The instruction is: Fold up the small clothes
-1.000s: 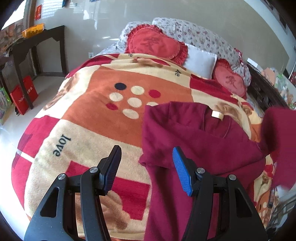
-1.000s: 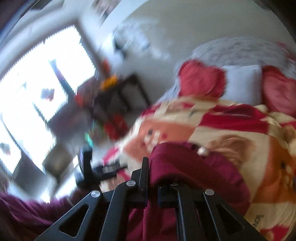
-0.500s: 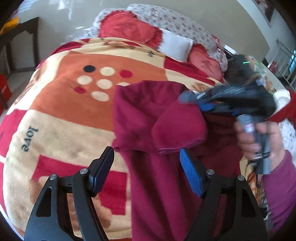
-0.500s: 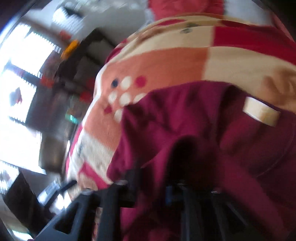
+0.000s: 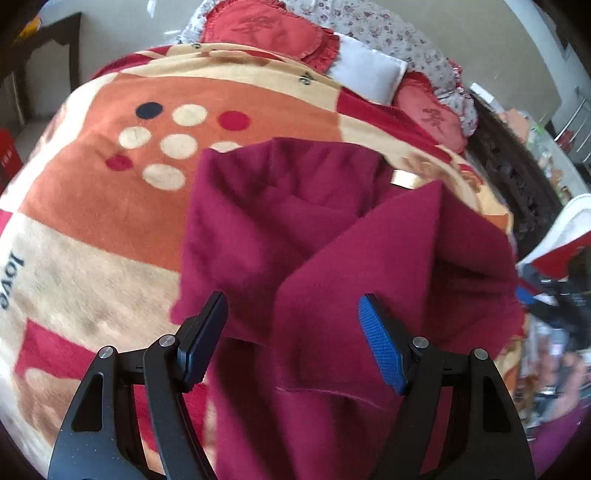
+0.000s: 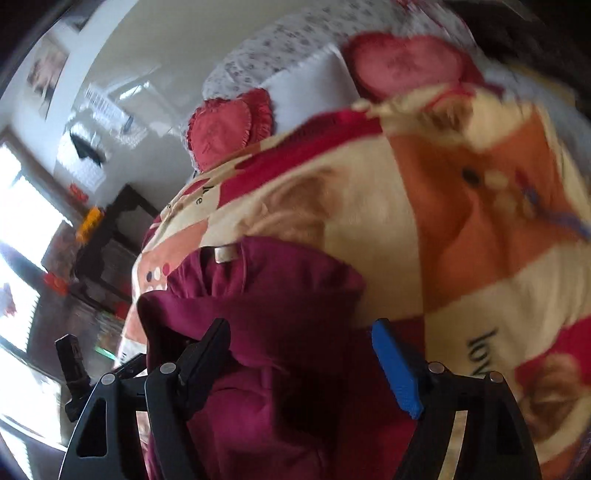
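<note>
A dark red knit garment (image 5: pixel 295 236) lies on the patterned blanket (image 5: pixel 92 206), its right sleeve folded across the body and a beige neck label (image 5: pixel 402 179) showing. My left gripper (image 5: pixel 291 325) hovers open just above the garment's left side, with nothing pinched. In the right wrist view the same garment (image 6: pixel 266 295) bunches under my right gripper (image 6: pixel 301 350). Its jaws are opening, and cloth lies loose between them without being pressed.
Red heart cushions (image 5: pixel 266 29) and a white pillow (image 5: pixel 369 74) sit at the head of the bed. A dark wooden side table (image 5: pixel 33 51) stands left of the bed. The left gripper's body (image 6: pixel 74 369) shows at the right wrist view's left edge.
My right gripper carried the sleeve across the garment, dropped down, and let it go as its jaws parted. My left gripper moved in lower over the garment and widened.
</note>
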A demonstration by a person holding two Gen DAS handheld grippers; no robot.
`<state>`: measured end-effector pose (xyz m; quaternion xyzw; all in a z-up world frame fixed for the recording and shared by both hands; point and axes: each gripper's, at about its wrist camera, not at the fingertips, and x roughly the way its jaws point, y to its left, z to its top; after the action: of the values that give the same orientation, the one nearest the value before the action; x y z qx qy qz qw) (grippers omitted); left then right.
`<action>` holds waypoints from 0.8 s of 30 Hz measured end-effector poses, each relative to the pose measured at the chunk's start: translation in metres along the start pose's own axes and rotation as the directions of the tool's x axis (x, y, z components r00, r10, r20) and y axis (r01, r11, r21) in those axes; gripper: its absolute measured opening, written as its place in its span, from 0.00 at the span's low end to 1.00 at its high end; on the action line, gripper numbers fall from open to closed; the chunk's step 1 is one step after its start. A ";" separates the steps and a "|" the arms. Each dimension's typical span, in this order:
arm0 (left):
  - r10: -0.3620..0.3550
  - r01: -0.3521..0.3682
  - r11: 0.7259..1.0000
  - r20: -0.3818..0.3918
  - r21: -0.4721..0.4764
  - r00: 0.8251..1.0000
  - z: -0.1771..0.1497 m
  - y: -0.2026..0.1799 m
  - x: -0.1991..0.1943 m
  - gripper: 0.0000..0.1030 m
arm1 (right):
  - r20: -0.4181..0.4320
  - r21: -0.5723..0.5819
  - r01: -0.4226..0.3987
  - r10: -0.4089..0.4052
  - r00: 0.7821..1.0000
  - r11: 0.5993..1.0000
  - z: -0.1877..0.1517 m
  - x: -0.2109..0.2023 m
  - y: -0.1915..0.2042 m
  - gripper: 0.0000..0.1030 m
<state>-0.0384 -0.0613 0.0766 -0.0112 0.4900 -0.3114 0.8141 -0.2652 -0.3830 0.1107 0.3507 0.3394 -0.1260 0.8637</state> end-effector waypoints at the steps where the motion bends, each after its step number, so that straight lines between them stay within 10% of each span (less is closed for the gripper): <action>1: 0.002 -0.002 1.000 0.001 0.016 1.000 -0.001 -0.003 -0.003 0.72 | -0.009 0.003 -0.048 0.048 0.999 0.999 -0.001 0.009 -0.004 0.75; 5: 0.036 -0.037 0.992 0.016 0.122 0.999 -0.005 -0.016 -0.021 0.72 | -0.023 -0.017 -0.022 0.022 1.000 1.000 0.008 0.032 0.008 0.33; 9: 0.041 -0.044 0.992 0.023 0.120 0.999 0.001 -0.016 -0.024 0.72 | 0.085 -0.075 0.183 -0.177 0.981 0.980 0.043 0.018 0.019 0.19; 12: 0.022 -0.022 0.996 0.001 0.091 1.000 0.005 -0.015 -0.020 0.72 | 0.036 -0.126 0.337 -0.335 0.941 0.933 0.056 0.047 0.013 0.19; 17: -0.033 0.033 0.988 -0.001 0.148 0.999 -0.006 -0.017 -0.027 0.72 | 0.109 -0.006 0.195 -0.193 0.975 0.981 0.030 0.001 -0.005 0.53; 24: -0.024 0.030 0.992 -0.054 0.126 0.998 -0.022 -0.015 -0.007 0.72 | -0.021 -0.128 0.006 -0.008 1.000 0.992 -0.047 -0.002 0.016 0.61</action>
<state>-0.0657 -0.0630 0.0755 0.0419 0.4900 -0.3532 0.7959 -0.2826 -0.3392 0.0954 0.2947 0.3572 -0.1032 0.8803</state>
